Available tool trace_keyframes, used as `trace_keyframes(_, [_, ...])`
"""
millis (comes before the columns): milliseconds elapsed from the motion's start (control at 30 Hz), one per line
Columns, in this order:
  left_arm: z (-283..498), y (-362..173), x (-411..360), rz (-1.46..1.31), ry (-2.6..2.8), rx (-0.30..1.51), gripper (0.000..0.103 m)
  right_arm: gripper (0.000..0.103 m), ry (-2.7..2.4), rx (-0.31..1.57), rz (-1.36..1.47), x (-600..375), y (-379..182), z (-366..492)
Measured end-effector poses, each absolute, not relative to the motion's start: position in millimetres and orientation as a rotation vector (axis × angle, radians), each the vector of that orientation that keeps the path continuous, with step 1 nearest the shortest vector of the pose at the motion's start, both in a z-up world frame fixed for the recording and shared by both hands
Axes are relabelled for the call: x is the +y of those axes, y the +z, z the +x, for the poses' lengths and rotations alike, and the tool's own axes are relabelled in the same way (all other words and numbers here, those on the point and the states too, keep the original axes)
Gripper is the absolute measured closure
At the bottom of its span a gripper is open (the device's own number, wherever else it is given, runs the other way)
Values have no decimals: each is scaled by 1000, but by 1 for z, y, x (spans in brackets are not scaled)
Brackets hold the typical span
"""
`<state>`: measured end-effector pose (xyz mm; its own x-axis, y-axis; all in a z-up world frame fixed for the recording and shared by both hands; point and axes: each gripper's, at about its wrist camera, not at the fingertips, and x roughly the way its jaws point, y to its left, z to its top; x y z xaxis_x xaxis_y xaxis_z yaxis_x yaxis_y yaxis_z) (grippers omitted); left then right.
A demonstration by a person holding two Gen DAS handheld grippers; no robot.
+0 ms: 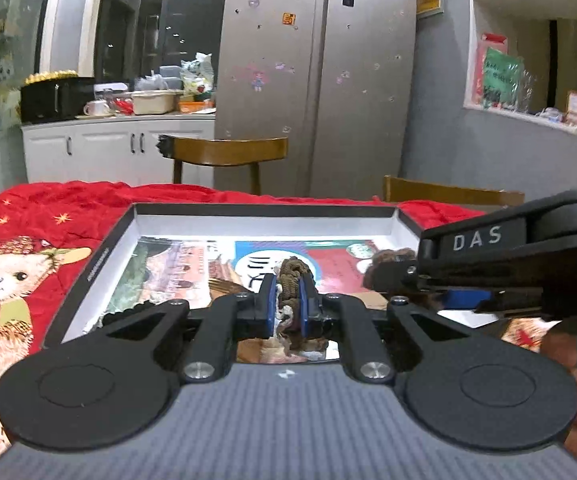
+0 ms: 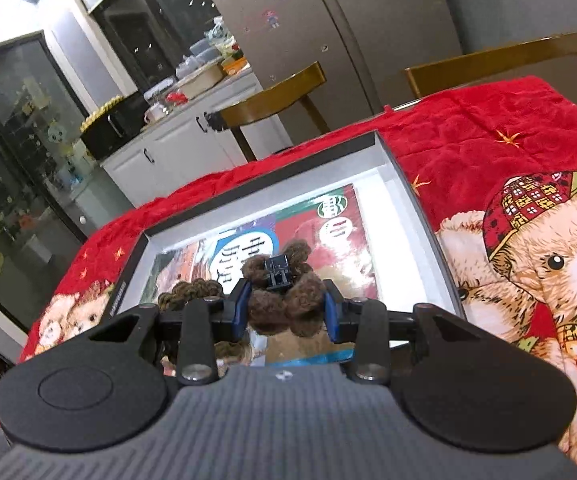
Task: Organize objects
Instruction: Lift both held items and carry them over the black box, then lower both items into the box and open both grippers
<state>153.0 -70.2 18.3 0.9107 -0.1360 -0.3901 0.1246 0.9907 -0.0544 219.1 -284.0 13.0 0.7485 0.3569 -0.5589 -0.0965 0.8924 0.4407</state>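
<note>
My left gripper [image 1: 288, 300] is shut on a brown braided cord [image 1: 293, 276], which stands up between the blue pads. It hangs over the near part of a shallow box [image 1: 264, 210] with a black rim and white walls. A colourful book [image 1: 184, 268] lies flat in the box. My right gripper [image 2: 287, 312] is shut on a brown woolly bundle [image 2: 288, 304] with a black clip [image 2: 278, 272] on top, also above the box [image 2: 408, 184] and book [image 2: 340, 240]. The right gripper [image 1: 382, 278] enters the left wrist view from the right. Whether cord and bundle are joined cannot be told.
The box rests on a red blanket [image 1: 48, 208] printed with bears [image 2: 548, 248]. Two wooden chairs [image 1: 228, 150] [image 1: 448, 192] stand at the far side, before a steel fridge [image 1: 320, 80]. A cluttered white counter [image 1: 128, 120] is at the back left.
</note>
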Motion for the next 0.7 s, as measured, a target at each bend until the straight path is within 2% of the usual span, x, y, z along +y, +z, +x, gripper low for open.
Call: trace_keyframes(700, [155, 1, -72, 33, -108, 418, 89, 62, 270, 713, 301, -270, 8, 222])
